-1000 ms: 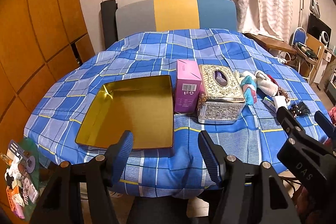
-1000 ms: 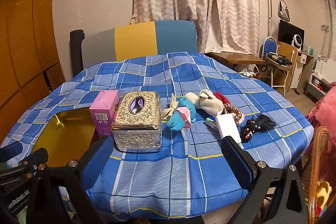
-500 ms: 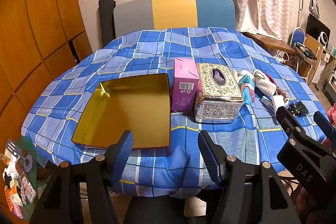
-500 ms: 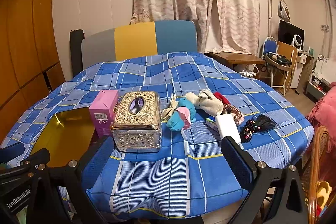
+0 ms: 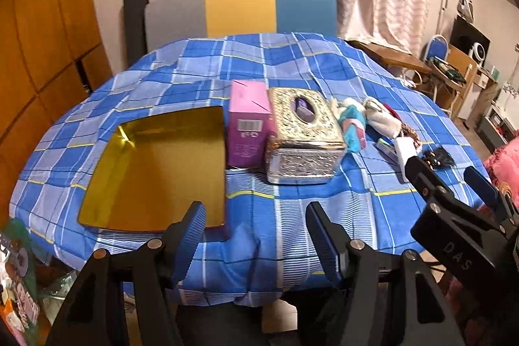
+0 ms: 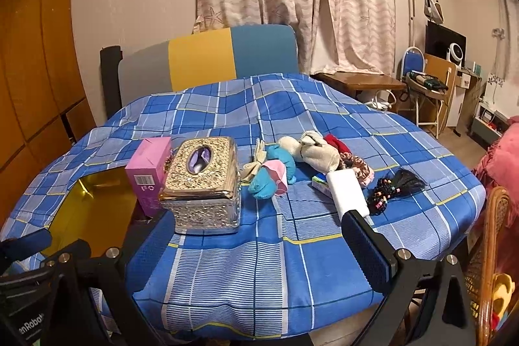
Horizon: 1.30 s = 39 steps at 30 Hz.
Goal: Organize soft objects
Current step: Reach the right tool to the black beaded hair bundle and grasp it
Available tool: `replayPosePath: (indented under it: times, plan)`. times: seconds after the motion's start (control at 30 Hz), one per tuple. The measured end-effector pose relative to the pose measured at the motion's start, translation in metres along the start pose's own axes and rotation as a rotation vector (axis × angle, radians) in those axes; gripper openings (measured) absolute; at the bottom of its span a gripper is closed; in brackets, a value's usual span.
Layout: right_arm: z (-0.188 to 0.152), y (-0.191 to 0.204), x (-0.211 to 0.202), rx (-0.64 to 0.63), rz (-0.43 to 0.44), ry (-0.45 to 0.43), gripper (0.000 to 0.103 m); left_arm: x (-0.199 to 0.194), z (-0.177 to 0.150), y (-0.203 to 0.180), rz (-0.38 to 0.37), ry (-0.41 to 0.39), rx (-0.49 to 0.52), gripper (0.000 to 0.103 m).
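Note:
A heap of soft things lies on the blue checked tablecloth: teal and pink socks [image 6: 271, 175], a cream sock [image 6: 316, 151], a red cloth [image 6: 337, 143] and scrunchies [image 6: 355, 167]. The socks also show in the left wrist view [image 5: 352, 125]. An open gold tray [image 5: 155, 174] lies at the left. My left gripper [image 5: 256, 235] is open and empty, held off the table's near edge. My right gripper [image 6: 256, 245] is open and empty, also off the near edge; it shows in the left wrist view [image 5: 454, 184].
A pink box [image 5: 248, 122] and an ornate silver tissue box [image 5: 303, 135] stand between tray and socks. A white power bank [image 6: 347, 192] and black beaded hair ties [image 6: 394, 187] lie to the right. A chair [image 6: 207, 60] stands behind the table.
The left gripper has drawn back and tilted up a little, so the table looks lower and farther. The right gripper has barely moved. Nothing on the table has moved.

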State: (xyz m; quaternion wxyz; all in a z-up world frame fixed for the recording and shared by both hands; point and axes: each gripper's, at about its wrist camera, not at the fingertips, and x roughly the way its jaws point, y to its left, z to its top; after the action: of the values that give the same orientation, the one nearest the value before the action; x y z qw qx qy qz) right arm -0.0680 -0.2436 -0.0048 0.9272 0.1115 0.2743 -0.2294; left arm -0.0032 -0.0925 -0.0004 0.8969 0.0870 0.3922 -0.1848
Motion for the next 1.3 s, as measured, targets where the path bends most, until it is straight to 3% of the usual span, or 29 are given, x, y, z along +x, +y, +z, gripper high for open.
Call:
replayPosePath:
  times: [0.13,0.3,0.37,0.47,0.63,0.8,1.0,1.2,1.3]
  plan:
    - [0.002,-0.015,0.009,0.028,-0.025,0.003,0.103,0.013,0.002,-0.014,-0.081,0.057,0.034,0.065]
    - [0.005,-0.048,0.028,0.074,-0.052,0.013,0.103,0.044,0.0,-0.038,-0.168,0.214,0.092,0.065]
    - [0.006,-0.066,0.034,0.104,-0.028,0.008,0.103,0.051,-0.005,-0.051,-0.136,0.233,0.144,0.065]
    - [0.013,-0.096,0.045,0.138,-0.038,-0.012,0.103,0.054,-0.012,-0.066,-0.079,0.201,0.219,0.065]
    - [0.025,-0.162,0.101,0.189,-0.142,0.129,0.103,0.067,-0.01,-0.074,-0.119,0.248,0.235,0.065]
    - [0.027,-0.217,0.16,0.204,-0.21,0.308,0.103,0.071,-0.005,-0.081,-0.136,0.226,0.203,0.065]
    - [0.022,-0.255,0.217,0.272,-0.158,0.446,0.099,0.085,0.001,-0.094,-0.223,0.288,0.174,0.065]
    - [0.014,-0.265,0.252,0.299,-0.141,0.506,0.094,0.099,0.004,-0.107,-0.347,0.355,0.115,0.065]
    - [0.012,-0.262,0.264,0.27,-0.15,0.529,0.088,0.1,0.006,-0.124,-0.368,0.336,0.192,0.066]
